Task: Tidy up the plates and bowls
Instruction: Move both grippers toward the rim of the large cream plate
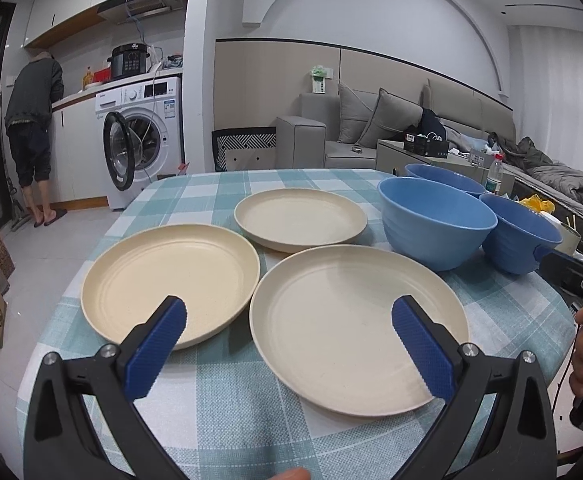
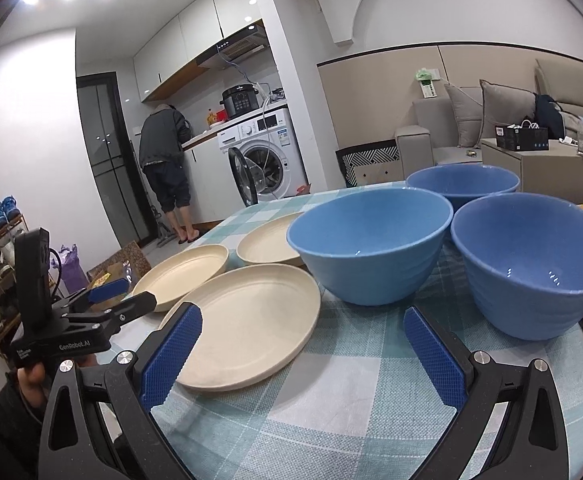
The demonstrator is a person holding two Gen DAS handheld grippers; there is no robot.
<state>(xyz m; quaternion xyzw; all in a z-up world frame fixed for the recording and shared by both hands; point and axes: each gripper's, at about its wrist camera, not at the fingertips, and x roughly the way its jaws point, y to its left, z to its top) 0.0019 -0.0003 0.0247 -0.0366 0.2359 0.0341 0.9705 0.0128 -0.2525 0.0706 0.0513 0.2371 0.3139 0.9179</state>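
Hovering over the near edge of the checked tabletop, I keep my left gripper released, jaws spread above the nearest cream plate. My right gripper is likewise released, holding nothing. Two more cream plates sit just beside the first, toward the left edge. Three blue bowls cluster at the right edge.
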